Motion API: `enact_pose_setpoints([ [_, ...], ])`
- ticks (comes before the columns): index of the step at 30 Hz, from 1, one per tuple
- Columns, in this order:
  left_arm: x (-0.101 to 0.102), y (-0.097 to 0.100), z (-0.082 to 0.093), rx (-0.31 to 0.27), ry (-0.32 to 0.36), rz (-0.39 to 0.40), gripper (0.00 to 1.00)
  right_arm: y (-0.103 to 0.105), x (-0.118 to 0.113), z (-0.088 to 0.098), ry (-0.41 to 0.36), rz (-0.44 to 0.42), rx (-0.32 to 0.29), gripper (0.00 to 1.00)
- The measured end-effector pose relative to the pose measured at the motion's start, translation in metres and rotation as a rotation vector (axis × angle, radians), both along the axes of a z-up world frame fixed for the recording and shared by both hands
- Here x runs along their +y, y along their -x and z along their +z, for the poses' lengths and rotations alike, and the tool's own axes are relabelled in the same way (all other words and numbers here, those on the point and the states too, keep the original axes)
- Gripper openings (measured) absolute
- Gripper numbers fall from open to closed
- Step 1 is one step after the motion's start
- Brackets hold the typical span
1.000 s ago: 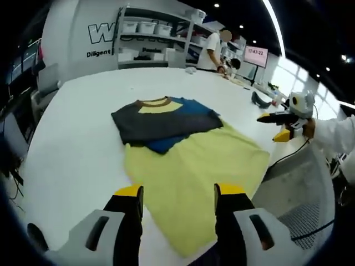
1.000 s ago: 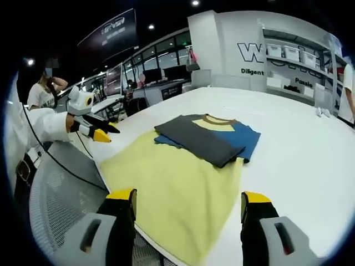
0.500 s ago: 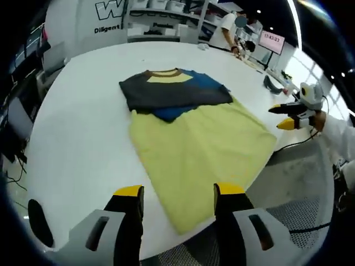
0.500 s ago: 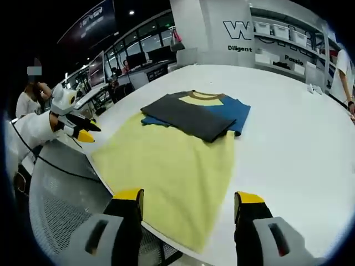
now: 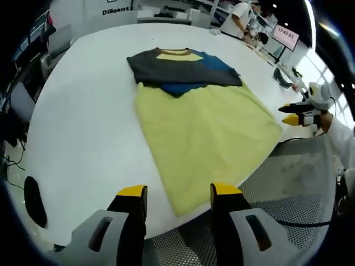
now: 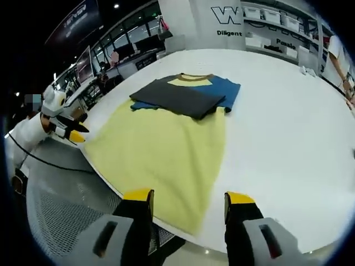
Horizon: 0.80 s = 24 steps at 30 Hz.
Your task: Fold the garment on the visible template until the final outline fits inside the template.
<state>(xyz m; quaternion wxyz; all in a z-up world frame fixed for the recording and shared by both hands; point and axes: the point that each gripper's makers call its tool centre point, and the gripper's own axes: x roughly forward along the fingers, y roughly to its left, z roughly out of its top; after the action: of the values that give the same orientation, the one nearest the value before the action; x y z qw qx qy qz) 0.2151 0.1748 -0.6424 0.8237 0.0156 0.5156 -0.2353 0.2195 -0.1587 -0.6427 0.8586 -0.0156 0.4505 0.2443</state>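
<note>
A T-shirt of dark grey, blue and yellow with a brown collar lies on a white table, its upper part (image 5: 180, 67) folded over in a dark band and its yellow lower part (image 5: 206, 131) spread flat toward the table's edge. The right gripper view has the same folded part (image 6: 183, 95) and yellow part (image 6: 161, 152). My left gripper (image 5: 173, 193) hovers open above the table's edge, short of the yellow hem. My right gripper (image 6: 187, 197) is open too, held above the near hem. The other gripper enters each view: the right one (image 5: 297, 114), the left one (image 6: 66, 130).
The round white table (image 5: 83, 127) ends near my jaws, with a perforated metal floor (image 5: 277, 221) below. Shelves with white bins (image 6: 277, 16) stand at the back. A person (image 5: 238, 14) works at a far table.
Both cameras have risen and pulled back, so the shirt sits farther from the jaws and lower floor shows. The shirt itself has not moved. Both grippers stay open.
</note>
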Motion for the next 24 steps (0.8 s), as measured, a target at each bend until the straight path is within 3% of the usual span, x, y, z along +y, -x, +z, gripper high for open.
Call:
enact_pose_setpoints([
  [10, 0.0, 0.006, -0.007, 0.015, -0.017, 0.051, 0.39, 0.013, -0.001, -0.015, 0.067, -0.011, 0.061, 0.34],
  [24, -0.004, 0.011, -0.016, 0.051, -0.038, 0.064, 0.36, 0.021, -0.004, -0.025, 0.056, -0.083, 0.098, 0.32],
])
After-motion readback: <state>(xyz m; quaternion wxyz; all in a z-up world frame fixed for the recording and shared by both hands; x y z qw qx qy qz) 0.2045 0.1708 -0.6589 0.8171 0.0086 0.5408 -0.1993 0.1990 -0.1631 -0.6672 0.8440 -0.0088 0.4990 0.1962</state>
